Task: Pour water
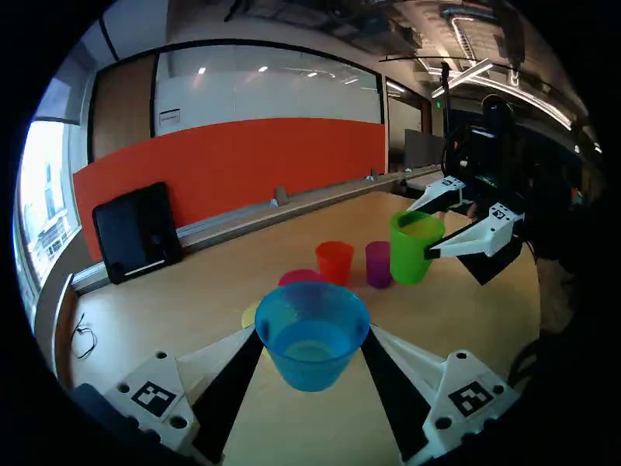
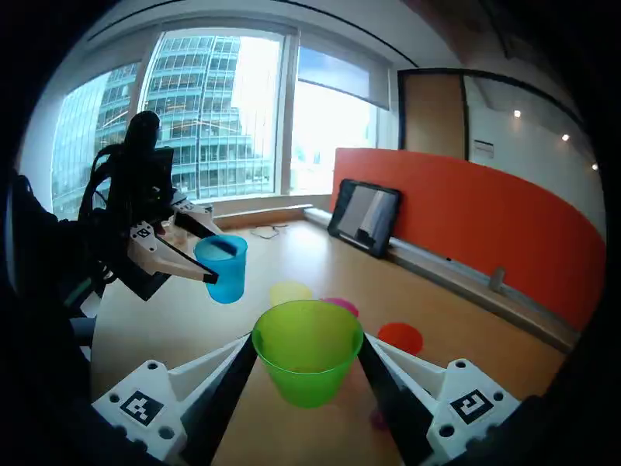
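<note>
A wooden table [image 1: 194,295] bears an orange cup [image 1: 334,262] beside a purple cup [image 1: 378,263].

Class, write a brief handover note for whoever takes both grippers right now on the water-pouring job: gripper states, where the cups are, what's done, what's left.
Left gripper: shut on the blue cup, upright, held above the table.
Right gripper: shut on the green cup, upright. The two cups are apart.
An orange cup and a purple cup stand on the table.
Done: both cups gripped.
Left: bring them together and pour; neither is tilted yet. Which cup holds water is hard to tell.
</note>
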`<state>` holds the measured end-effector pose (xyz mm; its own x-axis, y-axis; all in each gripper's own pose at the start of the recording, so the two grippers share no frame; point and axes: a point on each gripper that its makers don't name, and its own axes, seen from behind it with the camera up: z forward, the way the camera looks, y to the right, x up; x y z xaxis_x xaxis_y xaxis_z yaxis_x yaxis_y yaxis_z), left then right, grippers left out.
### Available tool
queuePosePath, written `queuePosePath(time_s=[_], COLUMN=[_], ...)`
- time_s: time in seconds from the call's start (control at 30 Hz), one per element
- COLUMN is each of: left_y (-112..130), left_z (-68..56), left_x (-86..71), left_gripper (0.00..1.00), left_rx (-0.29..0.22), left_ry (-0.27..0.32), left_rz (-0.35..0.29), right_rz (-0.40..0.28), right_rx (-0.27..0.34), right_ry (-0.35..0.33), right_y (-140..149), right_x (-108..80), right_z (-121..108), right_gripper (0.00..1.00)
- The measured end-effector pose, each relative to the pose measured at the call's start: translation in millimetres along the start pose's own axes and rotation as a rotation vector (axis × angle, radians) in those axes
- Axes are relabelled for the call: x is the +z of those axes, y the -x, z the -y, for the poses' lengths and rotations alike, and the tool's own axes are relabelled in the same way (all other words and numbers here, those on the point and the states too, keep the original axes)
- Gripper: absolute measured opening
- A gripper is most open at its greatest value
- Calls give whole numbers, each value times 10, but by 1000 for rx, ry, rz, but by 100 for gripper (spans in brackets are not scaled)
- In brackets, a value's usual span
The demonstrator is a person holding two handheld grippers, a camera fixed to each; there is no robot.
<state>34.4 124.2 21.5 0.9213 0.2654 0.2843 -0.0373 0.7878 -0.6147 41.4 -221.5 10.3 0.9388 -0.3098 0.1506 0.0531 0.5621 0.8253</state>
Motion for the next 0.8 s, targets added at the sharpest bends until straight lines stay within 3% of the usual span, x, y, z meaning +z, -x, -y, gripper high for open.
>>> queuePosePath(time_s=[0.47,0.8], left_y=[-399,-645], left_z=[75,32], left_x=[-108,-172], left_gripper=[85,85], left_rx=[-25,-23], left_ry=[-8,5], left_rz=[-120,-192], right_rz=[-99,-167], right_rx=[-16,11], right_ry=[35,40], right_y=[-296,-514], right_x=[-12,-8], right_z=[-42,-71], right_gripper=[94,94])
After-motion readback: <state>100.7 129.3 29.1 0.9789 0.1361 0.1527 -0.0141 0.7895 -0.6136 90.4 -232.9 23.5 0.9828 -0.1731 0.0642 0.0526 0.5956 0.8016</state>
